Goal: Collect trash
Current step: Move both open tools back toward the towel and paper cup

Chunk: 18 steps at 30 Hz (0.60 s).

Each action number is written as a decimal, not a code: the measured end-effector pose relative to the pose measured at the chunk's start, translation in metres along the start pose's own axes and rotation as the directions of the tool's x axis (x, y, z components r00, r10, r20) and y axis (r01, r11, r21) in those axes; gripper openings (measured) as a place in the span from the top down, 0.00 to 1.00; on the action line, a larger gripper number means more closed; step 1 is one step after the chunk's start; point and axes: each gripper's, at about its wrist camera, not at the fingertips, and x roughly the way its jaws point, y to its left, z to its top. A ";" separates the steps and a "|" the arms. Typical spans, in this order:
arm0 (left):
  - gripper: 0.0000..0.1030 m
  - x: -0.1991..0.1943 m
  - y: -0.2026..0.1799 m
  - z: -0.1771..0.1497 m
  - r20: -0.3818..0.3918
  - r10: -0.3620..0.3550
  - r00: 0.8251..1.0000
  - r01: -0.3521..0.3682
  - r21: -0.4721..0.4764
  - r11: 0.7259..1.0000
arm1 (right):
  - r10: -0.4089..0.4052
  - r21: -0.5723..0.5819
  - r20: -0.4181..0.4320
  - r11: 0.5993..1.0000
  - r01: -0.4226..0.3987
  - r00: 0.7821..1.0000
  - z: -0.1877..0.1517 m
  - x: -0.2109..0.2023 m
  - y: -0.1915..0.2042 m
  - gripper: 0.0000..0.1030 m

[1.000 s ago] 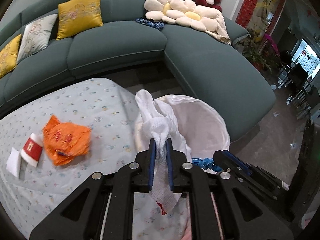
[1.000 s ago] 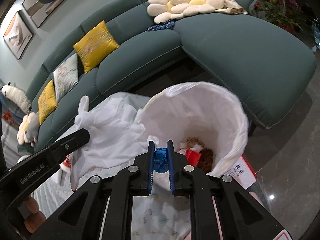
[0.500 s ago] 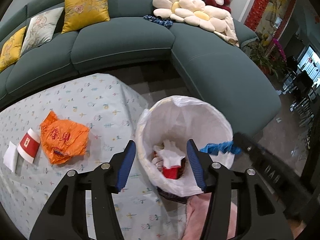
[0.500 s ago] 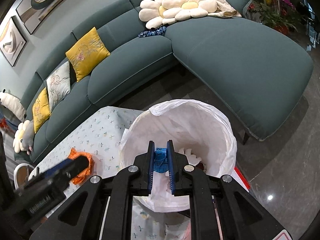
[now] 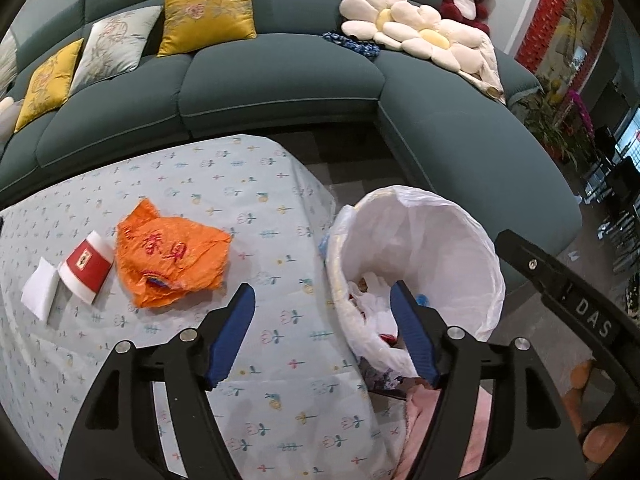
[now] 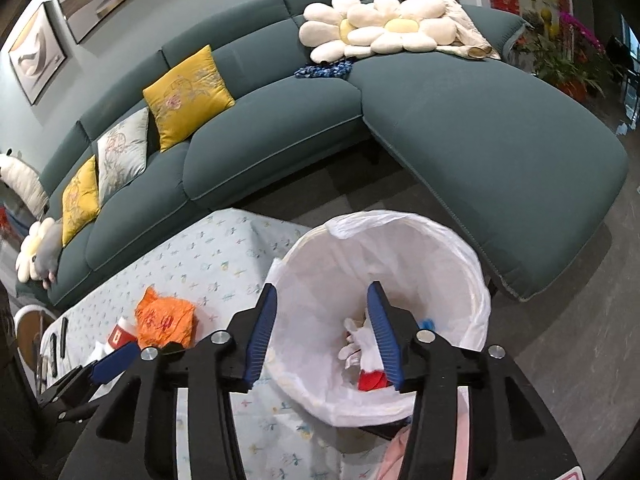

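Note:
A bin with a white liner (image 5: 452, 248) stands at the table's right end; it also shows in the right wrist view (image 6: 440, 256). White crumpled trash (image 6: 360, 344), a red scrap and a blue scrap lie inside. An orange plastic bag (image 5: 172, 260), a red-and-white paper cup (image 5: 86, 266) and a white napkin (image 5: 40, 294) lie on the flowered tablecloth (image 5: 240, 184). My left gripper (image 5: 322, 334) is open and empty over the table edge beside the bin. My right gripper (image 6: 322, 334) is open and empty over the bin's near rim.
A curved teal sofa (image 5: 280, 76) with yellow cushions (image 5: 210, 10) and a flower pillow (image 5: 404, 28) wraps behind the table and to the right. Pink fabric (image 5: 440, 432) lies near the bin's base. Two dark remotes (image 6: 58, 344) lie at the table's far left.
My left gripper opened and dropped the white trash into the bin, then swung left toward the table. My right gripper opened and let go of the blue scrap it held.

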 end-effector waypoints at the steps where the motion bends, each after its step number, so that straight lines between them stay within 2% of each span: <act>1: 0.34 -0.002 0.004 -0.001 0.001 0.003 1.000 -0.003 -0.006 1.000 | -0.001 -0.009 -0.004 1.000 0.001 1.000 -0.002 0.000 0.004 0.53; 11: 0.27 -0.018 0.048 -0.017 0.015 0.047 0.999 -0.046 -0.088 0.995 | 0.014 -0.075 -0.028 0.997 -0.016 1.000 -0.023 -0.006 0.045 0.44; 18: 0.18 -0.025 0.090 -0.034 0.010 0.104 0.995 -0.101 -0.161 0.982 | 0.020 -0.144 -0.051 0.989 -0.027 0.999 -0.043 -0.007 0.079 0.38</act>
